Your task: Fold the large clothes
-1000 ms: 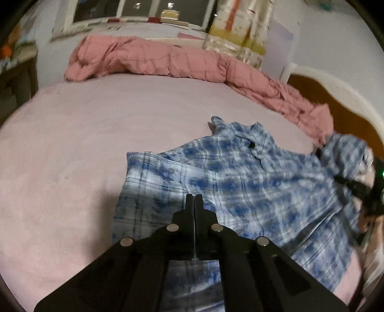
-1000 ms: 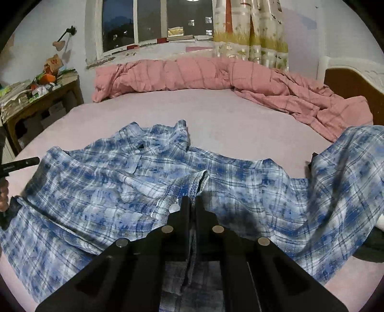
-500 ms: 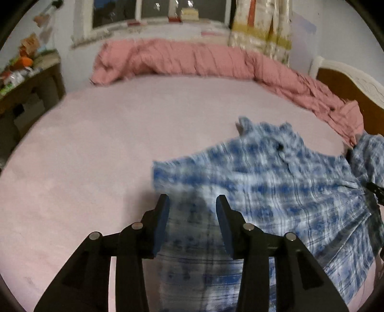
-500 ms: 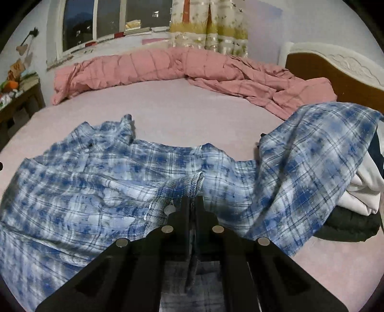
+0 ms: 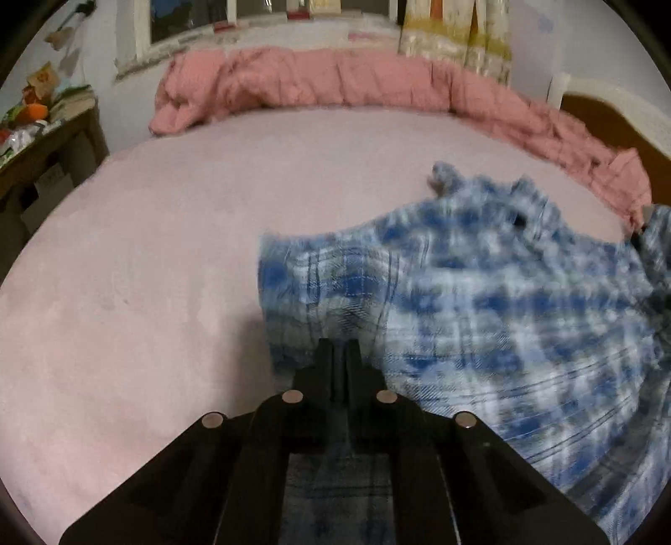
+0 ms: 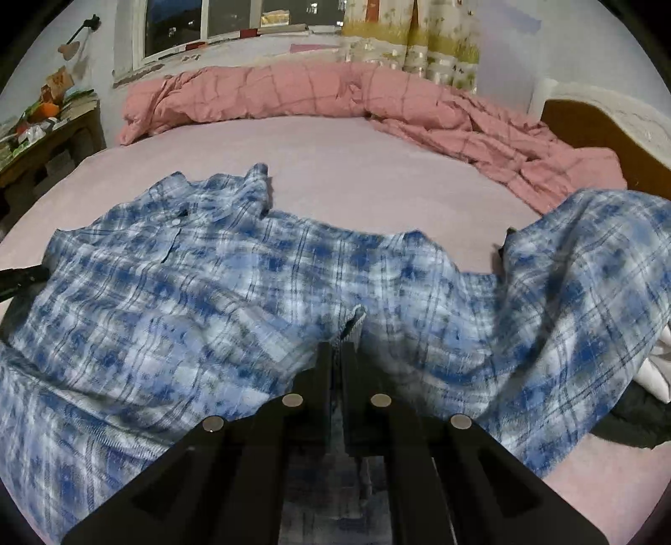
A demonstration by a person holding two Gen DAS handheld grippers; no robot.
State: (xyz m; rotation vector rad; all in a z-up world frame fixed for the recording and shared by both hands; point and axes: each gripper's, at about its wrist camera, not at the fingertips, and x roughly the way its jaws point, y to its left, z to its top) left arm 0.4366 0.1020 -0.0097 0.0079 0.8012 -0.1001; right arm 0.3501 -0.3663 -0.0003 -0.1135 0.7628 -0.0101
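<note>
The shirt, a blue and white plaid one, lay spread on the pink bed and filled the lower half of the right wrist view. Its collar was at the upper left of the cloth, and one part of it rose over a pile at the right edge of the frame. Under that part a white cloth and a dark garment showed at the lower right.

The right gripper stood at the bottom centre of its view. Its jaws were almost together, and a fold of the shirt was pinched between them; the cloth stood up in a small ridge just above the fingertips.

In the left wrist view the shirt took the right half of the frame and looked blurred. The left gripper was at the bottom centre, at the left lower edge of the cloth. Its jaws were nearly shut, with only a thin slit between them, and the plaid cloth ran under and between the fingers, so they seemed to hold its edge.

A pink quilt lay bunched along the far side of the bed, at the top of both views. A curtain hung at the top centre, a window at the upper left, a wooden headboard at the upper right, and a cluttered table at the left edge.
</note>
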